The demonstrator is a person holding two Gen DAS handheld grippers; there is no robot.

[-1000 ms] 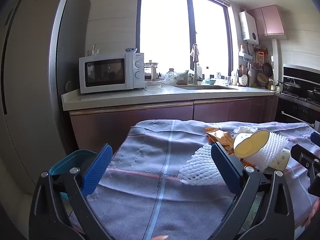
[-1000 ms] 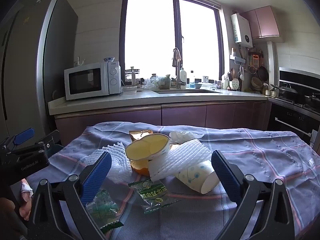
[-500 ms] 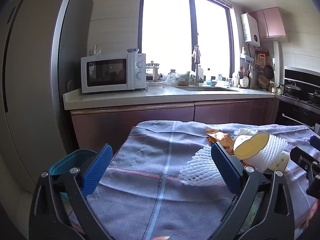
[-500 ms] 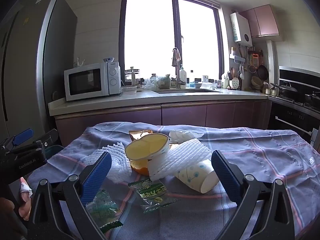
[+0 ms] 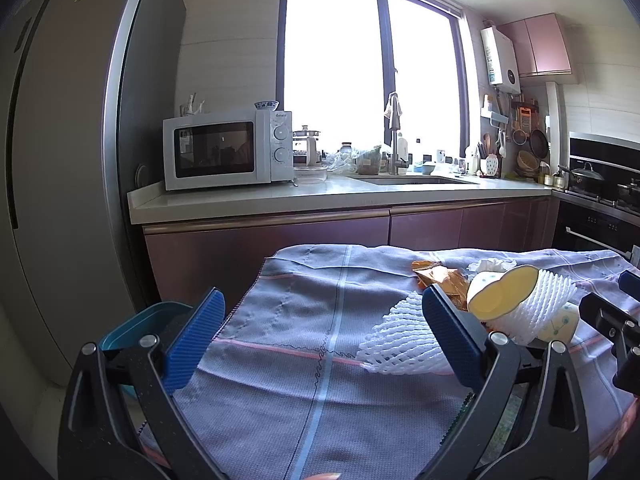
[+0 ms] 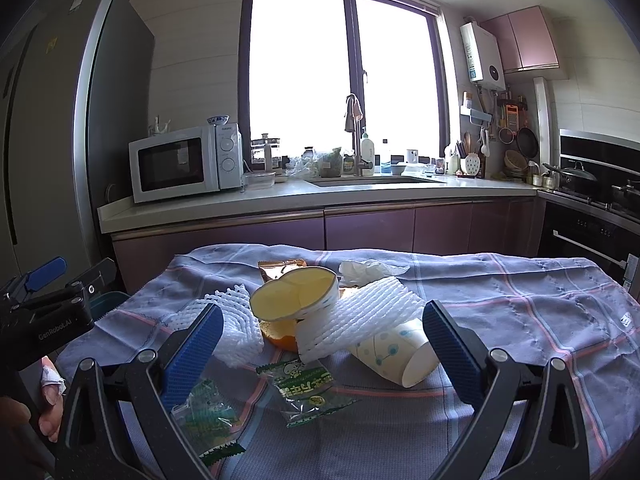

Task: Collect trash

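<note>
Trash lies in a pile on the grey checked tablecloth [image 6: 520, 312]: a white foam fruit net [image 6: 360, 316], a second foam net [image 6: 232, 324], a tipped paper cup with yellow inside [image 6: 296, 296], a dotted paper cup [image 6: 400, 356], a green wrapper [image 6: 308, 388], another green wrapper [image 6: 204, 408], an orange packet [image 6: 280, 268] and a tissue [image 6: 368, 270]. My right gripper [image 6: 320, 352] is open and empty just before the pile. My left gripper [image 5: 324, 340] is open and empty over the cloth's left part, left of the foam net [image 5: 400, 344].
A teal bin [image 5: 136, 328] stands on the floor off the table's left edge. Behind the table run purple cabinets [image 6: 360, 232] and a counter with a microwave [image 6: 184, 164] and sink. A tall fridge [image 5: 60, 160] is at left, a stove [image 6: 600, 200] at right.
Both views have shifted only slightly. Both grippers stay open and no trash has moved.
</note>
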